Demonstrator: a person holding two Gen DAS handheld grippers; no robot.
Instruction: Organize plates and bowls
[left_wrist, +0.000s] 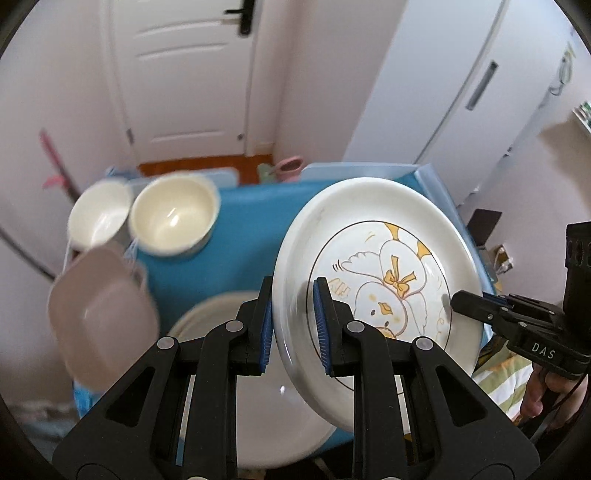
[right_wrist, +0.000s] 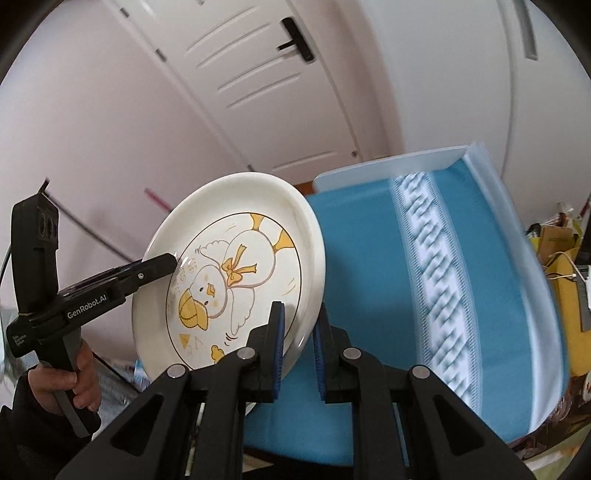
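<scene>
**Duck plate pinched at both rims above the blue table**

A white plate printed with a yellow-bowed duck (left_wrist: 384, 280) is held tilted on edge above the blue-covered table (left_wrist: 236, 221). In the left wrist view, the left gripper (left_wrist: 293, 325) is seen closed on the plate's rim at about 7 o'clock, one blue pad on the face and one behind. At 3 o'clock on the plate, the right gripper (left_wrist: 452, 301) is seen pinching the opposite rim. In the right wrist view the same plate (right_wrist: 236, 280) is clamped at its 5 o'clock edge by the right gripper (right_wrist: 298, 343), while the left gripper (right_wrist: 173, 263) grips it at 9 o'clock.

On the table, a cream bowl (left_wrist: 171, 214) is seen at 10 o'clock from the plate, touching a white bowl (left_wrist: 99, 214). A pinkish square bowl (left_wrist: 101, 314) is blurred at 9 o'clock. A plain white plate (left_wrist: 266, 413) lies beneath the left gripper's fingers.
</scene>
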